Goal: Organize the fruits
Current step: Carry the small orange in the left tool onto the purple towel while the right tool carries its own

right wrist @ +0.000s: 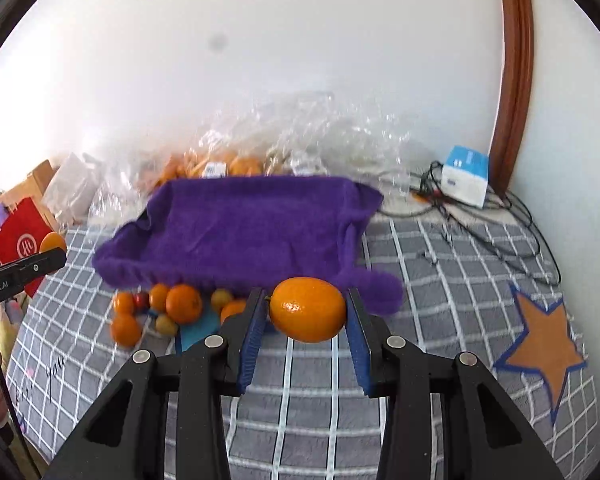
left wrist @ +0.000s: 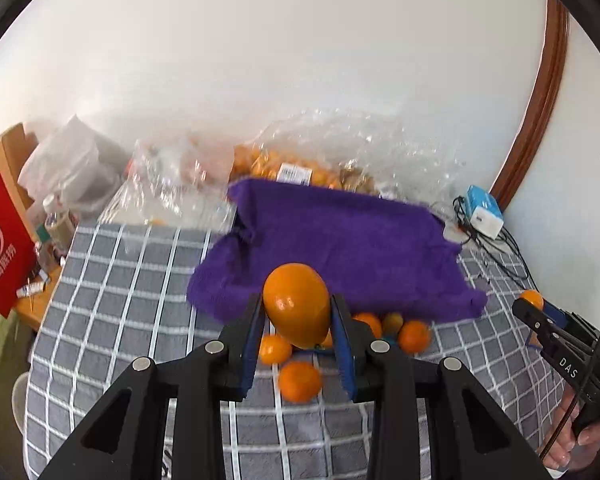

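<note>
Aloft, left gripper [left wrist: 298,316] and right gripper [right wrist: 306,312] each clamp an orange [left wrist: 296,304]; purple cloth [right wrist: 244,232] lies ahead, loose fruit [right wrist: 156,312] beneath.

Two glossy oranges, one upright [left wrist: 296,306], one crosswise [right wrist: 308,309], held above loose oranges [right wrist: 183,303] by a purple cloth [right wrist: 244,228].

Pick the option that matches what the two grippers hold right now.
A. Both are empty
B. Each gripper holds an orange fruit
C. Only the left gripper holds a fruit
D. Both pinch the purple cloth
B: the left gripper is shut on an orange fruit, and the right gripper clamps another orange fruit, both in front of the purple cloth.
</note>
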Tool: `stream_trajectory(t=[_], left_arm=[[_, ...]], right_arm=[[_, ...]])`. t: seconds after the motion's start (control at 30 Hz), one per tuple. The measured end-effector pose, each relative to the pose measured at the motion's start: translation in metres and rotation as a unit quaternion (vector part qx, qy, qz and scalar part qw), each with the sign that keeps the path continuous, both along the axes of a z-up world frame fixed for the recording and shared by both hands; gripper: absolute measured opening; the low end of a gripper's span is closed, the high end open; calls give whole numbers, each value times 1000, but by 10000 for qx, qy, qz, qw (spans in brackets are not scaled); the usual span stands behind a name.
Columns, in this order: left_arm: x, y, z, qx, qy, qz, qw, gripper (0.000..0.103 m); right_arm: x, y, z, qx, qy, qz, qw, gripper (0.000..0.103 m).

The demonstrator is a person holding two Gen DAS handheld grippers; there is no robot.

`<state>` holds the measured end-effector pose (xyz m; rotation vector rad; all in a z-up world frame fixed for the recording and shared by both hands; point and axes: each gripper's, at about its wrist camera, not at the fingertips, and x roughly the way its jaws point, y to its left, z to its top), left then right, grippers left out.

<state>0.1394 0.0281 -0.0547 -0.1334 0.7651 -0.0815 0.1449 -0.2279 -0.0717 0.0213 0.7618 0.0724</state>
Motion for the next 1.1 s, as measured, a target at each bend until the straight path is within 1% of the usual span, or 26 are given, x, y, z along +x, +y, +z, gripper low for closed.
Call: stream_trajectory(t=[0.13,0.23,0.47,0.63,0.73,0.87,0.97,1.03,1.1], left_arm=[[22,-2,12,23,-94,7,10000,31],[41,-2,16,48,-132,63,9999,31],[101,-4,16,236,-85,183,9995,31],[138,-10,9,148,-18,188,9997,31],[158,-16,3,55,95,173,9998,31],[177,-28,-5,109,91,45,9999,31],[192,-33,-21,123,198,17,9997,31],[200,-35,-36,146,347,30,9993,31],[207,-36,-53,187,517,38,9985,31]], right_arm=[[30,4,12,-20,-119,55,9999,39],[55,8,14,28,-148,102,9998,39],[119,12,1,160,-101,180,9997,39],[161,13,-9,221,-54,184,9996,39],[180,12,-14,210,-51,148,9997,39],[195,8,-28,213,16,82,9997,39],[205,6,-47,180,222,60,9996,39],[212,9,-60,24,440,77,9990,39],[216,10,-70,-44,537,114,9985,39]])
